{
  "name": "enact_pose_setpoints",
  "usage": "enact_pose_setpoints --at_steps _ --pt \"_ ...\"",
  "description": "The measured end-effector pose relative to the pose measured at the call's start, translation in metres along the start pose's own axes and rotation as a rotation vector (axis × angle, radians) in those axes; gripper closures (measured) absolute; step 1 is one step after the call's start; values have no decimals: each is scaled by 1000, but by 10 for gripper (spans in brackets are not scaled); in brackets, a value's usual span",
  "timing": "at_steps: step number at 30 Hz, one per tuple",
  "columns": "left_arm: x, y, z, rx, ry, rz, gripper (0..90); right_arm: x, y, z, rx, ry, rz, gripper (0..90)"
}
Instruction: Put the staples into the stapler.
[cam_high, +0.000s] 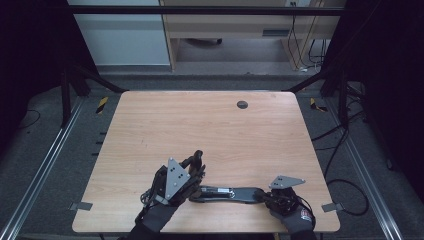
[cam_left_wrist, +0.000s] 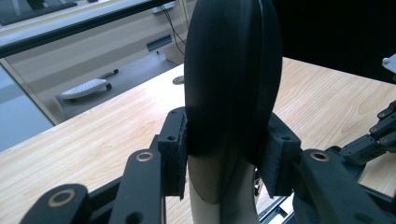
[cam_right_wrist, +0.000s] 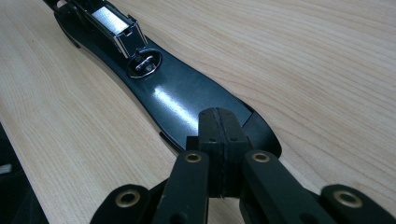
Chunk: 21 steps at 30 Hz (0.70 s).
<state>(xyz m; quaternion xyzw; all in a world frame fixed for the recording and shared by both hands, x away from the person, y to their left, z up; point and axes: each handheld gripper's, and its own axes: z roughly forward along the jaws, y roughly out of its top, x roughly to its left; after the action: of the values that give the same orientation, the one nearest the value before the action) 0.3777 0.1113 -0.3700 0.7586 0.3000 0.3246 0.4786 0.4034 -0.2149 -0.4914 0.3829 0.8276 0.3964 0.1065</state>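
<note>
1. We are looking at a light wooden table (cam_high: 210, 125) with rounded corners; a small dark round grommet (cam_high: 242, 104) is sitting in its far half, right of centre.

2. We are finding a long black stapler, opened out flat, lying near the front edge of the table. Its base (cam_high: 235, 194) is resting flat on the wood and running left to right between the two grippers. In the right gripper view the metal staple channel and a round rivet are showing on the base's upper face.

3. The stapler's black top arm (cam_left_wrist: 231, 79) is standing up from the left end of the base, and in the left gripper view it is rising between that gripper's pads.

4. The left gripper (cam_high: 196, 165), held in a gloved hand (cam_high: 161, 215), is clamping its jaws on the upright top arm, one pad pressing each side.

5. The right gripper (cam_high: 264, 196), held in the other gloved hand (cam_high: 295, 216), is sitting at the base's right end. Its jaws are standing pressed together over the base's rounded tip; we cannot tell whether they are pinching its edge.
</note>
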Motion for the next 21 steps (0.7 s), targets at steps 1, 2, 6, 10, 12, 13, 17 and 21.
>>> enact_pose_setpoints --at_steps 1,2,6,10,12,13,17,21 --pt "0 0 0 0 0 1 578 0 0 0 -1 -1 0 900" --pt "0 0 0 0 0 2 578 0 0 0 -2 -2 -1 900" --pt "-1 0 1 1 1 4 578 1 0 0 2 -2 8 900" --pt "-1 1 1 0 1 9 578 2 0 0 5 -9 8 900" --pt "-2 1 1 1 1 8 579 2 0 0 3 -10 11 900" --pt "-2 1 1 1 1 10 579 2 0 0 2 -12 14 900" --pt "-2 1 2 1 1 16 578 3 0 0 0 -20 9 898" --pt "-4 2 3 4 0 21 578 3 0 0 1 -36 3 894"
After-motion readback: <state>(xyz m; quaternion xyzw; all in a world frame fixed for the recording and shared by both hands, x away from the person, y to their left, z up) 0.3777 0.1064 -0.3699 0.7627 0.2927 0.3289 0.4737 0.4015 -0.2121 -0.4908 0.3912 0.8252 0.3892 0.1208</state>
